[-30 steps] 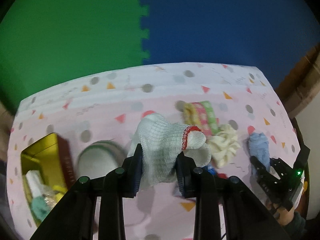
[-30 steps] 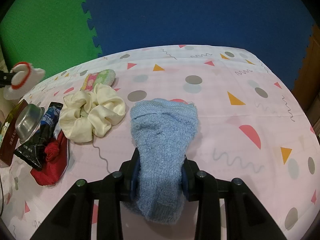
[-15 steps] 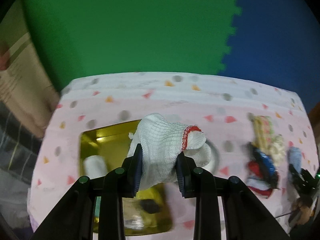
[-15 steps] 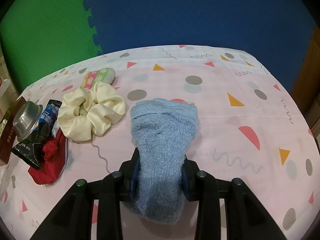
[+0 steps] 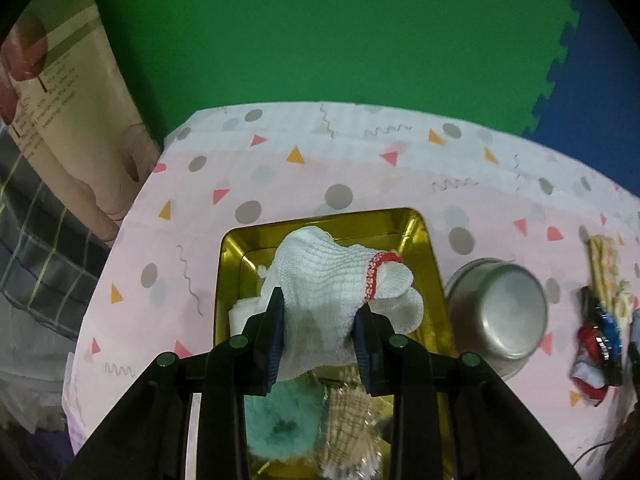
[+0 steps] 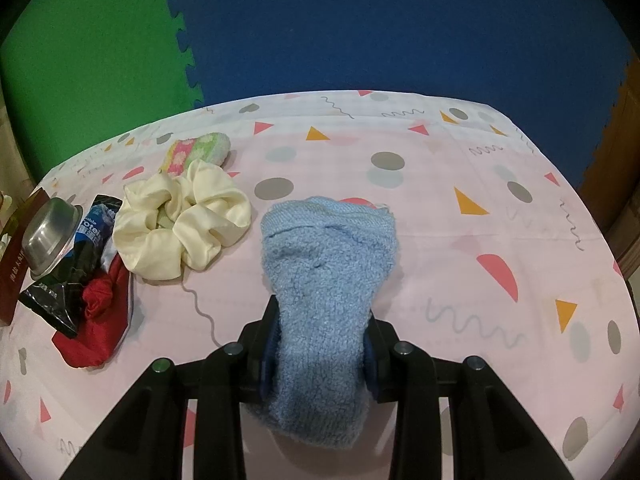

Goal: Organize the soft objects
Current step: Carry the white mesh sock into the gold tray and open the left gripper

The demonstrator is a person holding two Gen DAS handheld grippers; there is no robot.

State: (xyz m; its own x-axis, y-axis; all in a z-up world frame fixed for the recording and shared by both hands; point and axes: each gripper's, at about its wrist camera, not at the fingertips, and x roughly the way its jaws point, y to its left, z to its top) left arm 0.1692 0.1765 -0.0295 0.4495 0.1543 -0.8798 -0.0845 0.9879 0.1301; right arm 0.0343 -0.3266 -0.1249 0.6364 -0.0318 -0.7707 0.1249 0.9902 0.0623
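Observation:
My left gripper [image 5: 319,330] is shut on a white knit glove with a red cuff band [image 5: 332,280], which hangs over the open gold tin [image 5: 424,240]. Inside the tin lie a teal fuzzy piece [image 5: 280,428], a tan checked cloth [image 5: 352,412] and a white folded cloth [image 5: 242,314]. My right gripper [image 6: 320,344] is shut on a fuzzy light-blue sock [image 6: 324,280] whose far end rests on the pink patterned tablecloth [image 6: 460,168]. A cream scrunchie [image 6: 180,220] and a green-pink floral sock [image 6: 200,150] lie to the left of the sock.
A steel bowl [image 5: 500,320] stands upside down right of the tin, also visible as the steel bowl [image 6: 50,232] at the table's left. A black snack packet [image 6: 76,264] and a red cloth pouch [image 6: 98,320] lie beside it. Green and blue foam mats cover the floor beyond the table.
The left gripper has carried the white glove leftward across the table, from over the bowl to over the gold tin. The right gripper and blue sock have stayed put.

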